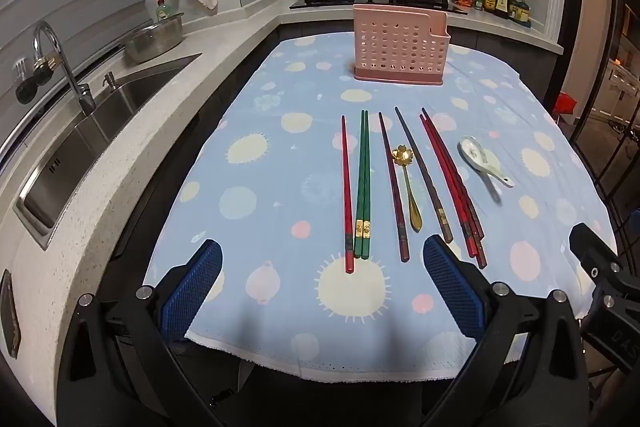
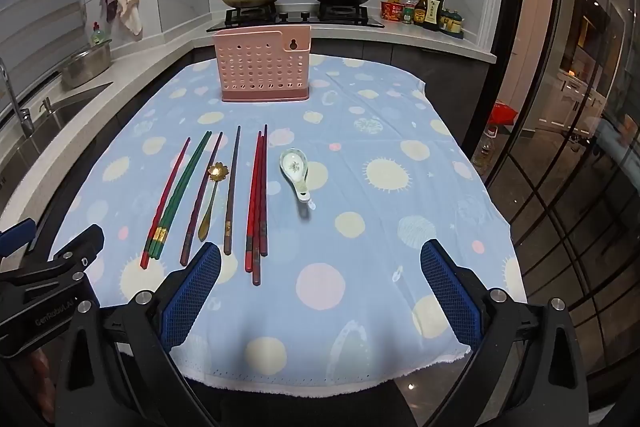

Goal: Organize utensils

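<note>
- My left gripper (image 1: 318, 281) and right gripper (image 2: 320, 283) hang spread wide, holding nothing
- Chopsticks (image 1: 364, 187), gold spoon (image 1: 408, 183), white spoon (image 2: 297, 171) lie on the tablecloth (image 2: 360, 227); pink holder (image 2: 262, 65) stands beyond

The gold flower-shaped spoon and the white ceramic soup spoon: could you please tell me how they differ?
The gold flower-shaped metal spoon is slim with a small petal bowl; the white ceramic soup spoon is broad and short-handled. The gold one lies between chopsticks; the white one lies apart, right of them. Both rest flat on the blue patterned tablecloth.

Both the left claw (image 1: 322, 277) and the right claw (image 2: 320, 277) hover level, jaws spread wide, gripping nothing.
</note>
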A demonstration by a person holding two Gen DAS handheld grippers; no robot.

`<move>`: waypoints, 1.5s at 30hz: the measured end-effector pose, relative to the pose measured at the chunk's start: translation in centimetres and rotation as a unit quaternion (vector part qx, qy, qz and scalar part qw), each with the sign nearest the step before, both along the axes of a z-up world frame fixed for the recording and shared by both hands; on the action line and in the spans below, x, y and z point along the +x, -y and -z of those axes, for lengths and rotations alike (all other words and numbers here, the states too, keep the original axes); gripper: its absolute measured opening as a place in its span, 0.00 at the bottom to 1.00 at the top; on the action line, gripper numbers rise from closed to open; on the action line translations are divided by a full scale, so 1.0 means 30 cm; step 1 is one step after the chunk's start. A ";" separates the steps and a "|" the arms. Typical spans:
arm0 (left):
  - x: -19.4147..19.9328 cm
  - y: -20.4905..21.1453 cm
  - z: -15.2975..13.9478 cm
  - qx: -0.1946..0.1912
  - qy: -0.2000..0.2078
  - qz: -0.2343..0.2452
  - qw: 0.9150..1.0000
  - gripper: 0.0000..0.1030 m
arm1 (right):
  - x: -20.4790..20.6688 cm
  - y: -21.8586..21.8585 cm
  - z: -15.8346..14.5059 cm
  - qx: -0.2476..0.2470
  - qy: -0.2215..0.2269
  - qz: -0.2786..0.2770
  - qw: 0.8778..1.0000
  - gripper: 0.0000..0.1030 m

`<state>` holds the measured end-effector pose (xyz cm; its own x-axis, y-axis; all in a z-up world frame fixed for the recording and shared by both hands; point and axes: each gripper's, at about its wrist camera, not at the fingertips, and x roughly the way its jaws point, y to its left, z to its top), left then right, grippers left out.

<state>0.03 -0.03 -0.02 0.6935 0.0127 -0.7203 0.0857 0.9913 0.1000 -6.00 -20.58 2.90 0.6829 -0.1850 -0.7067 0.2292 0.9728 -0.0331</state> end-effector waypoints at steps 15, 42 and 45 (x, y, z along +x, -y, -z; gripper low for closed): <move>-0.018 0.015 -0.006 -0.005 0.001 0.002 1.000 0.93 | -0.002 -0.003 -0.002 0.000 0.000 0.000 1.000 0.94; -0.013 0.011 0.010 -0.006 -0.002 0.007 1.000 0.93 | -0.008 -0.009 -0.005 0.001 0.000 -0.001 1.000 0.93; -0.014 0.011 0.009 -0.006 -0.002 0.007 1.000 0.93 | -0.010 -0.010 -0.007 0.001 0.001 -0.001 1.000 0.94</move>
<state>-0.39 -0.35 -0.30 0.6913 -0.0049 -0.7226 0.0993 0.9911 0.0883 -6.29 -20.30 3.12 0.6850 -0.1823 -0.7053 0.2277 0.9733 -0.0304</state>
